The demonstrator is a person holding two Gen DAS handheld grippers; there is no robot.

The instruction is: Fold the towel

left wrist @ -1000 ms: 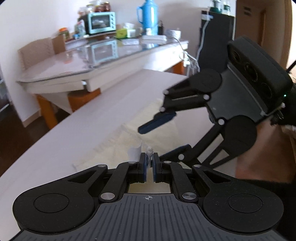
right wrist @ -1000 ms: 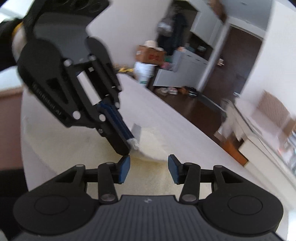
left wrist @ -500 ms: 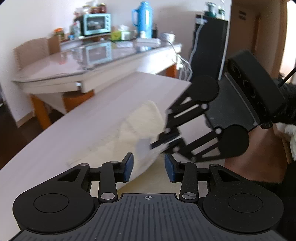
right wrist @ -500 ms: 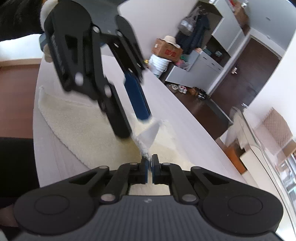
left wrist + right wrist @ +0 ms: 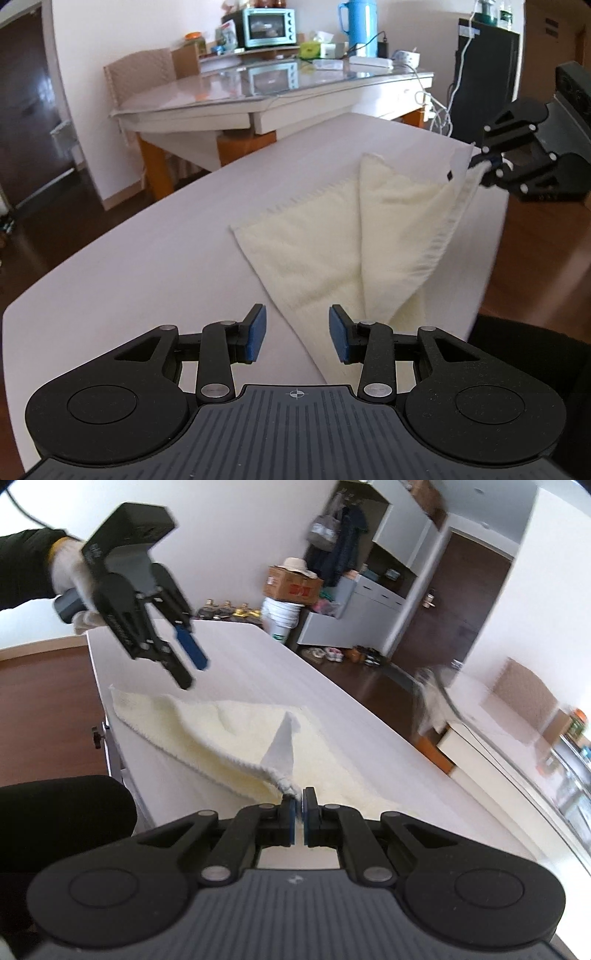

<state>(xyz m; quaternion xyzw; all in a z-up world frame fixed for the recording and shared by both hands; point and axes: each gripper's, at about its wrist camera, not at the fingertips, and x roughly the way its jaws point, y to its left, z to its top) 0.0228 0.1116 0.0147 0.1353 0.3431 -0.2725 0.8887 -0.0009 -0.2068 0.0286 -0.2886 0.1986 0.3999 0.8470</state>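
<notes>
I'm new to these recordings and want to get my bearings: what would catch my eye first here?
First, the cream terry towel on the pale table, one corner lifted off the surface and pinched in the shut jaws of the right gripper. The left gripper hovers above the towel's near corner with jaws open, holding nothing. In the background, a turquoise toaster oven and blue jug stand on a glass-topped table.

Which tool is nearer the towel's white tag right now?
Right. The right tool grips the towel corner at the tag; the left tool hovers open, apart.
</notes>
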